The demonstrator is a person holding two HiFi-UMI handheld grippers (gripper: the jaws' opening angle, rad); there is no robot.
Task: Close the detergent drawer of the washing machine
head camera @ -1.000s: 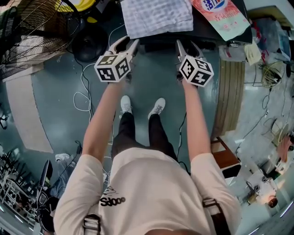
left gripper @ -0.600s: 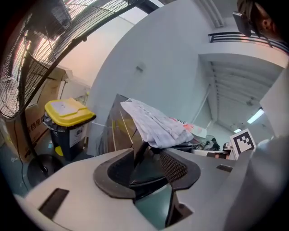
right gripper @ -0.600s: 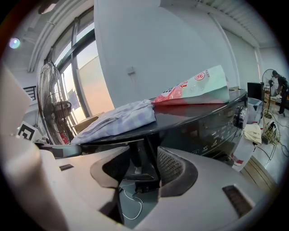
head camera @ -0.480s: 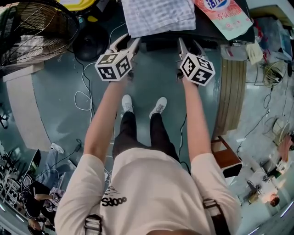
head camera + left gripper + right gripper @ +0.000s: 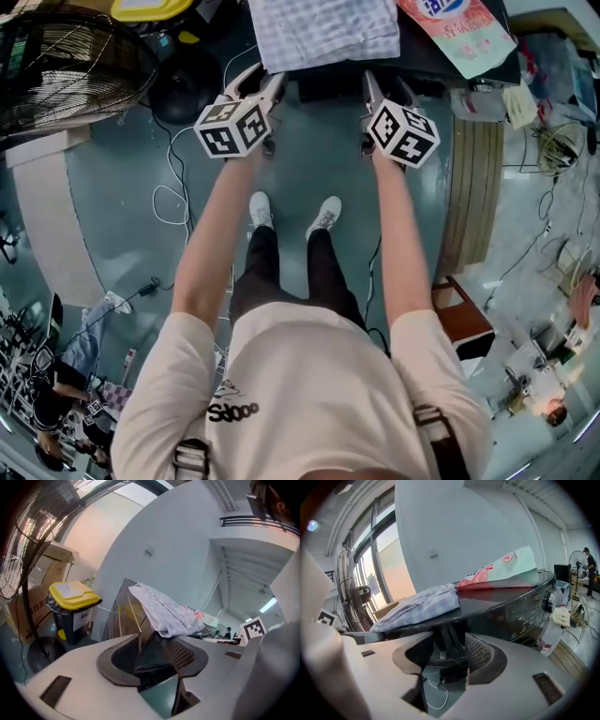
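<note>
1. The washing machine stands straight ahead of the person. It is dark and glossy, with a checked cloth and a detergent bag lying on its top.
2. The detergent drawer seems to be the dark slab that juts out under the machine's front edge. In the head view it lies between the two grippers, just beside each.
3. The left gripper is at the drawer's left, with its tips up at the machine's front edge, below the cloth's corner. Its own view shows the jaws set wide apart with nothing gripped. The machine's dark corner fills the gap beyond them.
4. The right gripper is at the drawer's right, also up at the front edge. Its jaws are likewise well apart and hold nothing. A small dark block shows low in the gap, with the glossy front above it.
5. Whether either gripper touches the machine or the drawer cannot be told, because the tips sit against black in every view.
6. The drawer's outline is hard to make out, black on black in shadow, and how far out it stands is unclear.
7. The head view cuts off the machine's top, the cloth and the bag at its upper edge.
8. In the right gripper view the glossy front mirrors legs and a shoe, which blurs where the panel ends.
9. A standing fan is to the machine's left, and a yellow-lidded bin stands near it.
</note>
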